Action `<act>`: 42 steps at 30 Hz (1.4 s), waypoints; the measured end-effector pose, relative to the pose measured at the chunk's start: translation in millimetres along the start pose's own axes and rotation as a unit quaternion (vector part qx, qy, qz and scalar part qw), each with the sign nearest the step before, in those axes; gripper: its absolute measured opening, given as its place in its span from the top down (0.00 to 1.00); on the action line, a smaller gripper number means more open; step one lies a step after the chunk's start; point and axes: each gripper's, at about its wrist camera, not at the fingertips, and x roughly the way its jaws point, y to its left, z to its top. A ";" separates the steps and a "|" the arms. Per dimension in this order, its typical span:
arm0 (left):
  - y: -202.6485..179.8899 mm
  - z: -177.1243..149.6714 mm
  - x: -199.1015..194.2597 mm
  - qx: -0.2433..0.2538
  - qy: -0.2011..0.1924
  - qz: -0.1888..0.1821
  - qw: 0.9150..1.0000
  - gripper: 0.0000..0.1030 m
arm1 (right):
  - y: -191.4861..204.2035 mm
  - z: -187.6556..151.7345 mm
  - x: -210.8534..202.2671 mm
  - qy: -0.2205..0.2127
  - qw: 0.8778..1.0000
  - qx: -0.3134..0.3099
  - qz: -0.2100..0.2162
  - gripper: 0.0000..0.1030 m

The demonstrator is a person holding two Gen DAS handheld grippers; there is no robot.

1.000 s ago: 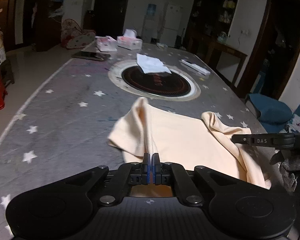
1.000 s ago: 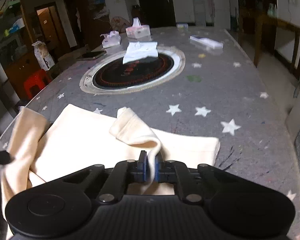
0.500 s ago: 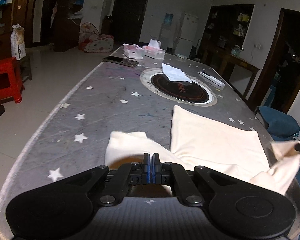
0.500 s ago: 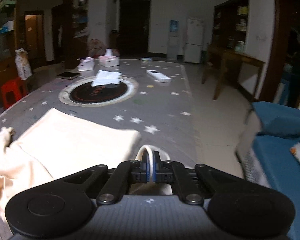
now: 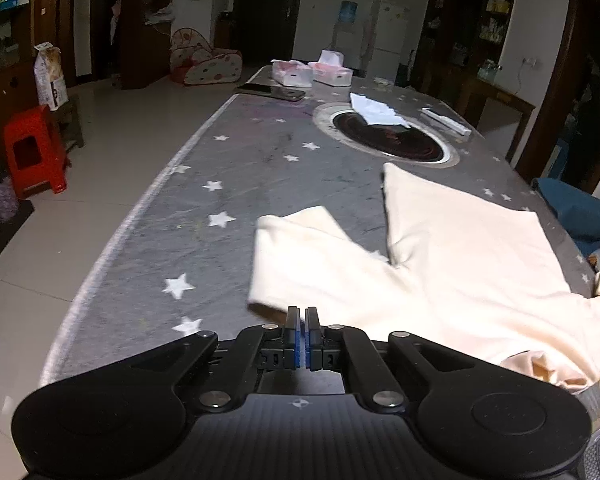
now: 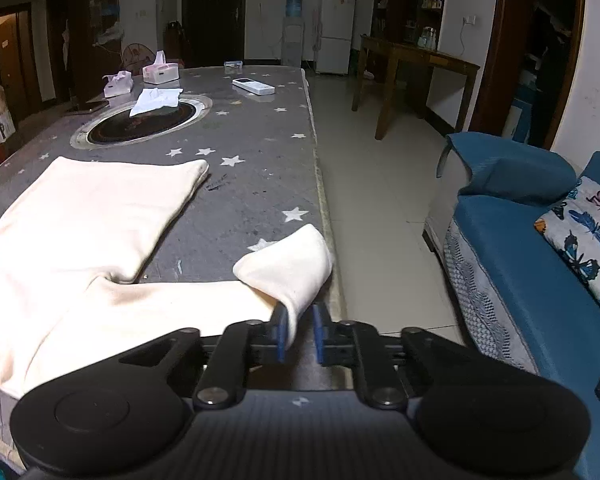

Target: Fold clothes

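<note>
A cream shirt (image 5: 460, 248) lies spread on the star-patterned bench (image 5: 228, 184) ahead of both grippers; left gripper (image 5: 304, 322) fingers pressed together, empty; right gripper (image 6: 298, 326) fingers narrowly parted around a sleeve (image 6: 292, 264).

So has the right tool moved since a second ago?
Yes. The right tool has pulled back toward the near right corner of the table; the round burner now sits far off to the left, and the sofa is in view.

Cream garment (image 5: 460, 248) lies spread flat at frame centre-right — sleeves out, one sleeve's (image 6: 292, 264) cuff lifted
</note>
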 end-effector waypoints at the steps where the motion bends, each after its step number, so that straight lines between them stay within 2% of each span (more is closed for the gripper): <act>1: 1.7 0.3 -1.7 -0.001 -0.001 0.000 1.000 0.97 | -0.1 -1.5 -1.9 0.002 1.000 -0.002 -0.002 0.81; 3: 2.5 2.1 -5.5 0.001 -0.006 -0.002 1.000 0.97 | -2.2 -1.6 -7.5 -0.002 1.000 -0.005 -0.011 0.74; 6: -3.7 5.9 -9.3 0.006 -0.015 -0.012 1.000 0.96 | -4.0 -0.1 -12.6 -0.010 1.000 -0.005 -0.020 0.72; 9: -16.3 11.0 -8.3 0.015 -0.020 -0.032 0.999 0.96 | 4.0 3.4 -8.8 -0.018 1.000 -0.013 -0.010 0.71; 10: -21.4 12.3 -6.7 0.018 -0.020 -0.039 0.999 0.96 | 6.7 4.6 -7.5 -0.021 1.000 -0.015 -0.006 0.68; 11: -27.1 13.7 -4.2 0.020 -0.020 -0.047 0.998 0.96 | 10.9 5.1 -3.6 -0.020 1.000 -0.021 -0.003 0.65; 16: -60.1 17.1 13.1 0.038 -0.010 -0.089 0.995 0.96 | 22.7 4.4 25.8 0.003 0.999 -0.044 -0.010 0.63; 20: -71.8 26.5 30.5 0.047 -0.004 -0.088 0.995 0.95 | 10.3 2.7 42.0 0.021 0.998 -0.039 -0.040 0.61; 24: -72.9 45.4 52.9 0.041 0.001 -0.070 0.997 0.92 | -4.4 11.9 39.4 0.013 0.998 -0.028 -0.062 0.60; 28: -78.5 61.6 77.5 0.051 0.007 -0.050 0.997 0.83 | 0.9 31.0 32.8 -0.006 0.999 -0.034 -0.033 0.60; 33: -88.9 79.5 108.2 0.066 0.016 -0.038 0.997 0.77 | 24.9 60.9 45.3 0.005 0.997 -0.038 0.069 0.61; 36: -93.8 90.0 127.9 0.074 0.019 -0.030 0.997 0.77 | 44.3 76.5 61.6 0.020 0.992 -0.050 0.115 0.62; 42: -98.0 110.6 165.8 0.082 0.029 -0.021 0.996 0.77 | 70.6 104.6 102.9 0.049 0.984 -0.057 0.163 0.63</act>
